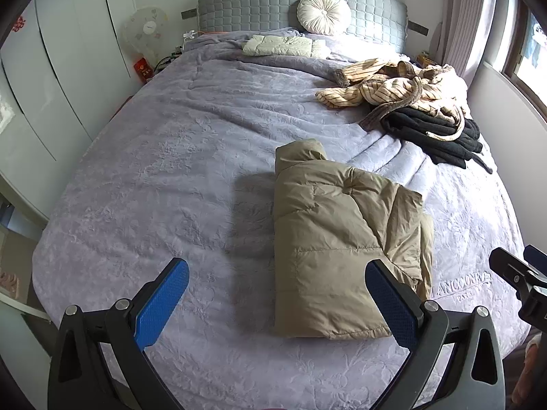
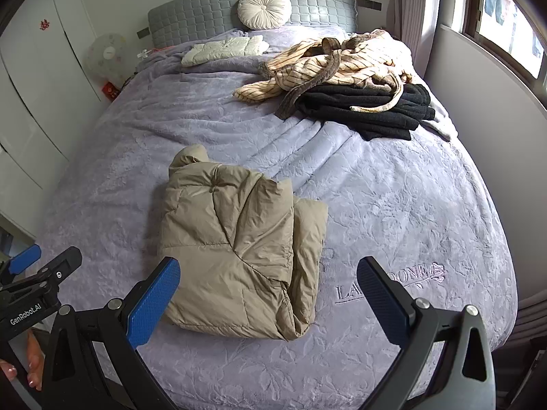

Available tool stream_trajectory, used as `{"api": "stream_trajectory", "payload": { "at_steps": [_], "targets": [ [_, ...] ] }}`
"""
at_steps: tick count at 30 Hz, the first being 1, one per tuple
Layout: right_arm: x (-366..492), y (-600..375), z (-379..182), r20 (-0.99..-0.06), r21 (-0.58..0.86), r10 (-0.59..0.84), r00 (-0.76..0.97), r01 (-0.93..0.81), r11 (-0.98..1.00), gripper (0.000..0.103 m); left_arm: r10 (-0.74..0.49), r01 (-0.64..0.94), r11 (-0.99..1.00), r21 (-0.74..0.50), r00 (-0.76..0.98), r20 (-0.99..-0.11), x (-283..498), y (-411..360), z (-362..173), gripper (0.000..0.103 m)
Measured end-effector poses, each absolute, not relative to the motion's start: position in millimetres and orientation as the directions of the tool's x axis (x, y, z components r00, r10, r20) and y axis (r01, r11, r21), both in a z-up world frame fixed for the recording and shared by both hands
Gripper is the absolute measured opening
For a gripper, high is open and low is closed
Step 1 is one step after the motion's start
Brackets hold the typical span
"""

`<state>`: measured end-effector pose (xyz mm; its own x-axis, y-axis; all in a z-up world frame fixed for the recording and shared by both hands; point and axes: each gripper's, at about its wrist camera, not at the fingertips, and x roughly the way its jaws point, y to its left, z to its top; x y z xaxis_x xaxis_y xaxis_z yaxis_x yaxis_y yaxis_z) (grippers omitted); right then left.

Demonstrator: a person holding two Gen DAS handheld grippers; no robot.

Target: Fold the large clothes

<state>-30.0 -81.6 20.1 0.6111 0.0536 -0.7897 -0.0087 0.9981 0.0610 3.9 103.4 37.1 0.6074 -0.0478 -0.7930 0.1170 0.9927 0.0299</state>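
Note:
A tan puffer jacket (image 1: 338,239) lies folded into a thick rectangle on the lavender bedspread (image 1: 171,171), its hood pointing toward the headboard. It also shows in the right wrist view (image 2: 239,239). My left gripper (image 1: 277,280) is open and empty, held above the near end of the bed with its right finger over the jacket's near edge. My right gripper (image 2: 268,278) is open and empty, above the jacket's near right corner. Each gripper touches nothing.
A heap of striped beige clothing (image 1: 393,82) on black garments (image 1: 441,133) lies at the far right of the bed. A folded cream garment (image 1: 280,46) and a round cushion (image 1: 323,13) sit by the grey headboard. White wardrobes (image 1: 51,78) stand left, a window wall right.

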Motion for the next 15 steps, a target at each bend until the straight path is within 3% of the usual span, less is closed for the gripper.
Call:
{"api": "stream_trajectory", "payload": {
  "at_steps": [15],
  "targets": [
    [-26.4,-83.6,21.2,-0.791,0.063,0.051,0.61,-0.001,0.998,0.103,-0.044,0.114,0.993,0.031,0.602,-0.797,3.7,100.6,35.3,0.103]
  ]
}}
